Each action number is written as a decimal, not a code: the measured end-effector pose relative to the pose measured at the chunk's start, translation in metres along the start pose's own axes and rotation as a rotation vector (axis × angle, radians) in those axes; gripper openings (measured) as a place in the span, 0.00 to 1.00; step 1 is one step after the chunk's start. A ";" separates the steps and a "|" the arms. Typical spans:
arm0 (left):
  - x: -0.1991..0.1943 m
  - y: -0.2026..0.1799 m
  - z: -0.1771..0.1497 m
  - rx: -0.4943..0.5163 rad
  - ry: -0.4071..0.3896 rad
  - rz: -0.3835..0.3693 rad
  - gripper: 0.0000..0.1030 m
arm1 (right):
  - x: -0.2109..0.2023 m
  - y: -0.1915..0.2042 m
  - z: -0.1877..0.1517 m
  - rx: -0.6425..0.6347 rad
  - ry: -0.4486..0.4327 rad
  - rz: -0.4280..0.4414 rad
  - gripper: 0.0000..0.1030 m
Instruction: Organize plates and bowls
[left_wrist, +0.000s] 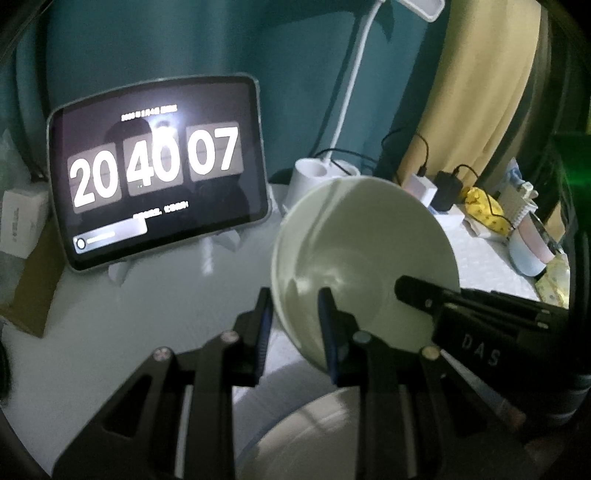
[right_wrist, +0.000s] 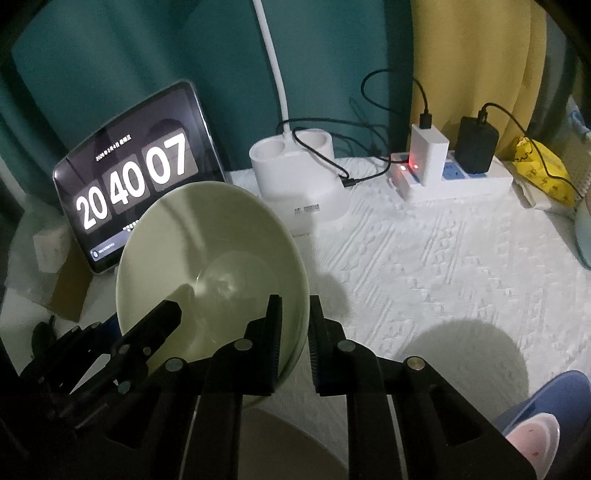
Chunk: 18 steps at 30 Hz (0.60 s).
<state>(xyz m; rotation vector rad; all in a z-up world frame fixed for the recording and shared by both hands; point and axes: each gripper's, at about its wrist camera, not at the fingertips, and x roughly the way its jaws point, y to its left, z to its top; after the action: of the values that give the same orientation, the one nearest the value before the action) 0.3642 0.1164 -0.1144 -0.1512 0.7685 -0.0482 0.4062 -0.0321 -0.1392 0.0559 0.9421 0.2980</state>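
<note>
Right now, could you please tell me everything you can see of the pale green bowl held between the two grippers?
The pale green bowl is round, smooth and glossy, ceramic by its look, and empty. It is held tilted above the white textured tablecloth, its opening toward the cameras. The left gripper pinches one side of its rim, the right gripper the other, each with one finger inside. Another pale dish lies below.

White textured cloth (right_wrist: 443, 258) — tablet (right_wrist: 136, 173), power strip (right_wrist: 461, 181) on it

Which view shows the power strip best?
Right wrist: the power strip lies in full view with both chargers plugged in and its red lights lit. Left wrist shows only the chargers behind the bowl; the strip itself is hidden.
</note>
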 end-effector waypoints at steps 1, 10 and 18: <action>-0.002 -0.001 0.000 0.001 -0.003 0.000 0.24 | -0.003 0.000 0.000 0.001 -0.003 0.002 0.14; -0.024 -0.014 0.000 0.016 -0.034 -0.003 0.24 | -0.029 -0.003 -0.001 0.002 -0.040 0.010 0.14; -0.037 -0.027 -0.003 0.032 -0.048 -0.005 0.24 | -0.047 -0.009 -0.007 0.008 -0.062 0.009 0.14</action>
<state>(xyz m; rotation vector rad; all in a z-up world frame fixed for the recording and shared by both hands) 0.3354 0.0930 -0.0870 -0.1238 0.7189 -0.0614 0.3768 -0.0541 -0.1080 0.0764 0.8817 0.2989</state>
